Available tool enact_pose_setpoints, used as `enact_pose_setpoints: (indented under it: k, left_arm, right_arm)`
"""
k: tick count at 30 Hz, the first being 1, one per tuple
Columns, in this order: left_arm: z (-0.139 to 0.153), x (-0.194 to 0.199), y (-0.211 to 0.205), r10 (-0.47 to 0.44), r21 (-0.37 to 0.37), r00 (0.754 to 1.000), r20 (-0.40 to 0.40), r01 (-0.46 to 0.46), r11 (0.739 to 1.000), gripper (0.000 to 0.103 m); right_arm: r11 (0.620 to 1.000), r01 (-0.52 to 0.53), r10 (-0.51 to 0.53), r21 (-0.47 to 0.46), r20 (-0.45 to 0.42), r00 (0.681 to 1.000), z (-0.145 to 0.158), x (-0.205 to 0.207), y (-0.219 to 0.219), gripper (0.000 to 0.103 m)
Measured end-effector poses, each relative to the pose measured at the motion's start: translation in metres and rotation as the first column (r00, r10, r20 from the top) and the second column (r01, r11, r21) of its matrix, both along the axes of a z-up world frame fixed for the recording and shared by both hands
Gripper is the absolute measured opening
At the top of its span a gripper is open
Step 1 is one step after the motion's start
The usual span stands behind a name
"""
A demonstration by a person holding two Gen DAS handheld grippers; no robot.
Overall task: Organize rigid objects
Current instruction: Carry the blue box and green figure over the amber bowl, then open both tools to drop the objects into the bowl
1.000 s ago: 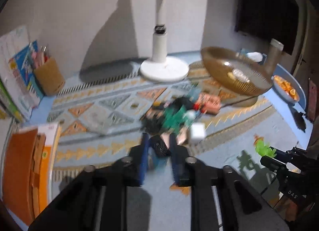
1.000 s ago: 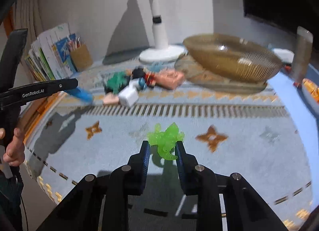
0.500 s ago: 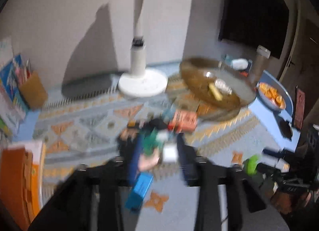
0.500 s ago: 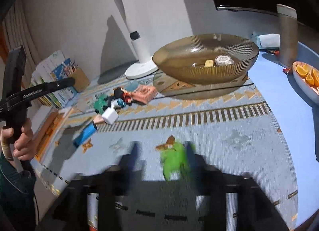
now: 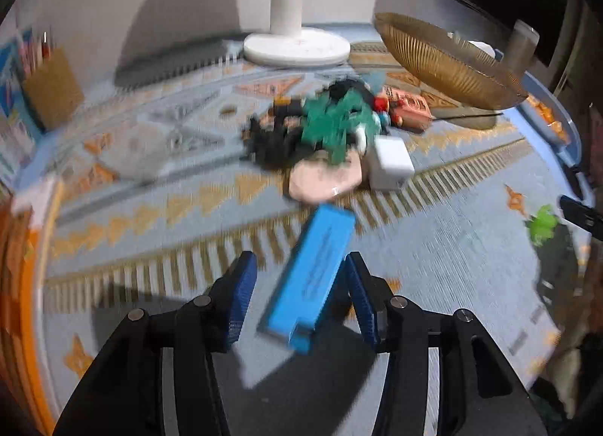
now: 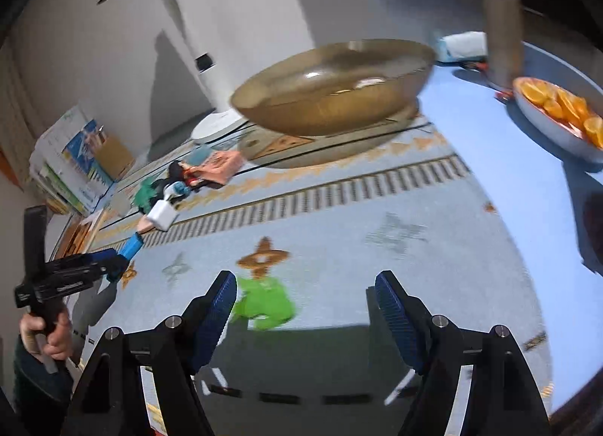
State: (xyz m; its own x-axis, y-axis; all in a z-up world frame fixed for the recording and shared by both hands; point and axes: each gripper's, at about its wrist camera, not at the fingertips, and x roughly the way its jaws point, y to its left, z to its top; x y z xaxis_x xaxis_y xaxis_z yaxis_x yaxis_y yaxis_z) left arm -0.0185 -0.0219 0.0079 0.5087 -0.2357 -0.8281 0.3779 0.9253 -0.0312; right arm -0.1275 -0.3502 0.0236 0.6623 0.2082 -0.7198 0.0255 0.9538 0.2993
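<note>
A blue rectangular block (image 5: 312,274) lies tilted on the patterned mat between the fingers of my left gripper (image 5: 301,292). The jaws stand apart, with a gap on the block's left side. A bright green toy figure (image 6: 264,304) lies on the mat inside my right gripper (image 6: 305,296), close to its left finger (image 6: 216,308). That gripper is wide open and does not press on it. A pile of small toys (image 5: 331,127) with a white cube (image 5: 392,162) and a pink piece (image 5: 324,179) sits further back. An amber glass bowl (image 6: 331,89) stands behind.
A white lamp base (image 5: 297,46) stands at the back. A brown pencil holder (image 5: 52,85) and books are at the left. A plate of orange slices (image 6: 557,108) and a tall cup (image 6: 501,29) stand right. A hand (image 6: 49,334) holds the left gripper.
The left gripper opened, the blue block dropped onto the mat, and the gripper came down around it. The right gripper opened, let go of the green toy and swung sideways.
</note>
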Motion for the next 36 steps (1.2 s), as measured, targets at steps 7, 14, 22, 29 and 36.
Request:
enact_pose_setpoints:
  k: [7, 14, 22, 29, 36]
  left_arm:
    - [0.007, -0.012, -0.019, -0.041, 0.103, 0.997, 0.064, 0.035, 0.994, 0.022]
    - [0.064, -0.012, -0.010, -0.021, -0.050, 0.990, 0.143, 0.029, 0.998, 0.021]
    - [0.152, 0.036, -0.087, -0.096, -0.147, 0.959, 0.267, 0.139, 0.979, 0.021]
    - [0.164, 0.077, -0.144, -0.122, -0.206, 0.958, 0.259, 0.178, 0.962, 0.021]
    - [0.112, 0.102, -0.178, -0.156, -0.219, 0.979, 0.129, 0.182, 0.958, 0.021]
  right_arm:
    - [0.966, -0.121, 0.116, -0.230, -0.036, 0.993, -0.014, 0.014, 0.070, 0.065]
    - [0.891, -0.123, 0.152, -0.437, 0.032, 0.988, -0.011, 0.003, 0.098, 0.046]
    - [0.937, -0.003, 0.078, -0.348, 0.202, 0.976, 0.078, 0.026, 0.047, 0.046]
    - [0.946, 0.162, -0.072, -0.280, 0.306, 0.949, 0.124, 0.055, -0.017, 0.046]
    - [0.977, 0.182, -0.146, -0.115, 0.267, 0.953, 0.124, 0.086, -0.077, 0.046]
